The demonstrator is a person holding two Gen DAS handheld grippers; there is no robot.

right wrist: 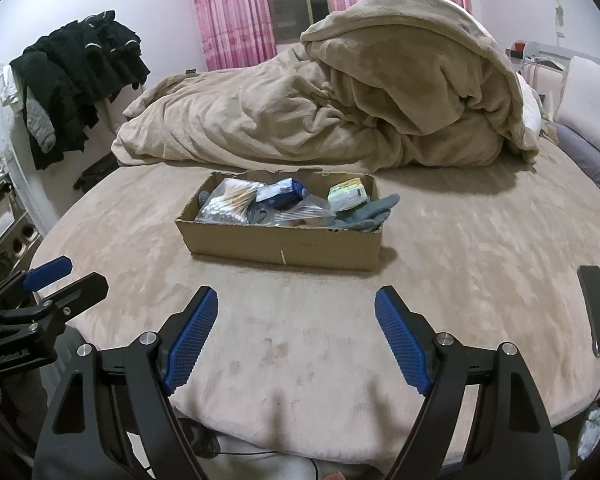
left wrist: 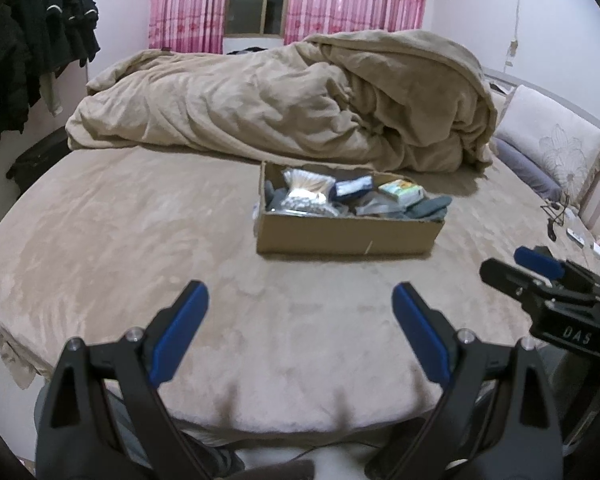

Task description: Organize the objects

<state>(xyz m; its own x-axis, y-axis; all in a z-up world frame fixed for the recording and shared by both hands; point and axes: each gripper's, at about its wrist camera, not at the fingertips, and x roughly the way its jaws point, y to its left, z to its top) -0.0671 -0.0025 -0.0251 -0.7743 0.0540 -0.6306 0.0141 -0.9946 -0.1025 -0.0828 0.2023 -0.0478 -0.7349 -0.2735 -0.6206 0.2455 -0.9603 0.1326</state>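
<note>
Both claws hang above the near edge of the bed (left wrist: 120,220), well short of the work. The left claw (left wrist: 300,308) stands wide apart and holds nothing; the right claw (right wrist: 296,312) is likewise spread wide and empty.

The cardboard box (right wrist: 284,244) sits on the bed cover at 12 o'clock from the right claw and slightly toward 1 o'clock from the left claw, apart from both. Inside it, from 9 o'clock to 3 o'clock: a bag of cotton swabs (right wrist: 230,200), a blue and white packet (right wrist: 284,192), a clear zip bag (right wrist: 304,214), a green and white carton (right wrist: 348,194), and grey gloves (right wrist: 364,212) draped over the box's 3 o'clock end. A bundled blanket (left wrist: 280,100) lies beyond the box at 12 o'clock. A phone (right wrist: 598,308) lies on the bed at 3 o'clock in the right wrist view.

Judgement: no item is in hand, so the step is either the start of sorting or its close; the frames do not settle which. A next move would call for a forward reach over the box rim, then a descent onto one item without snagging the loose bags.
</note>
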